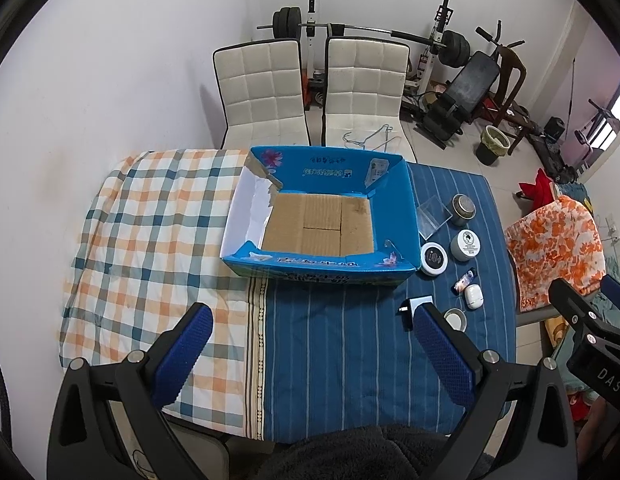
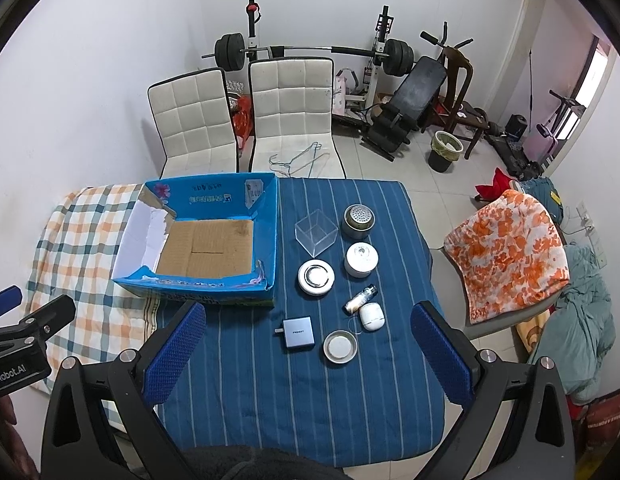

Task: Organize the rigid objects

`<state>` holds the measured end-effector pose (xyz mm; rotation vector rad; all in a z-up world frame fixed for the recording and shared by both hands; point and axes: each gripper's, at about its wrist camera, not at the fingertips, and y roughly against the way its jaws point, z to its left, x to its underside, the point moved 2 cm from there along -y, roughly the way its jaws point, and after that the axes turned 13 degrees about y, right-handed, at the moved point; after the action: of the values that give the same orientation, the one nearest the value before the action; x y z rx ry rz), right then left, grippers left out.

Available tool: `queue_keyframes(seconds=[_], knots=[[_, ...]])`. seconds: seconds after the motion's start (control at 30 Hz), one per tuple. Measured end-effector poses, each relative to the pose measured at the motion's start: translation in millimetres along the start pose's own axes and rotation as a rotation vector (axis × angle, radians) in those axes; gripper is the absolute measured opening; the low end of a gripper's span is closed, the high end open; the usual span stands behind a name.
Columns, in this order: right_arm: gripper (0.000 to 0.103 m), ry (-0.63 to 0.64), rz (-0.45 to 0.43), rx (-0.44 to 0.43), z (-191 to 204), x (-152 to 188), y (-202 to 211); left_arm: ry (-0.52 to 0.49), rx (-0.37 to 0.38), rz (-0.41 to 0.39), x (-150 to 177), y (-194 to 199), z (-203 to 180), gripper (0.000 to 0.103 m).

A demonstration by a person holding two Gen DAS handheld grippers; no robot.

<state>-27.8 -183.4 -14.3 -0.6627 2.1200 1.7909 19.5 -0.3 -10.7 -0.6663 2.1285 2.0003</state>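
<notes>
A blue striped cloth (image 2: 302, 392) covers the table; the open blue box (image 2: 198, 240) sits on it. Right of the box lie 7 small objects, including a grey charger (image 2: 298, 333). Left gripper (image 1: 310, 356) and right gripper (image 2: 308, 350) hover wide, empty.

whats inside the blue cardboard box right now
Nothing: the blue cardboard box shows only its bare brown cardboard floor and a torn white inner wall. The near wall hides a thin strip of floor just behind it, so that strip cannot be checked.
</notes>
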Motion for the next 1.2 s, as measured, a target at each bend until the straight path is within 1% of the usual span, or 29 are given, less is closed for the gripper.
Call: queue_keyframes(seconds=[0.07,0.63,1.2], knots=[[0.103,0.002,0.000,0.001,-2,-2,2,0.000,0.004,-0.009,1,7,-5,0.103],[0.103,0.002,-0.011,-0.008,-3,-9,9,0.001,0.005,-0.021,-3,7,-6,0.103],[0.103,0.001,-0.018,-0.007,1,-14,12,-0.001,0.005,-0.026,0,7,-6,0.103]])
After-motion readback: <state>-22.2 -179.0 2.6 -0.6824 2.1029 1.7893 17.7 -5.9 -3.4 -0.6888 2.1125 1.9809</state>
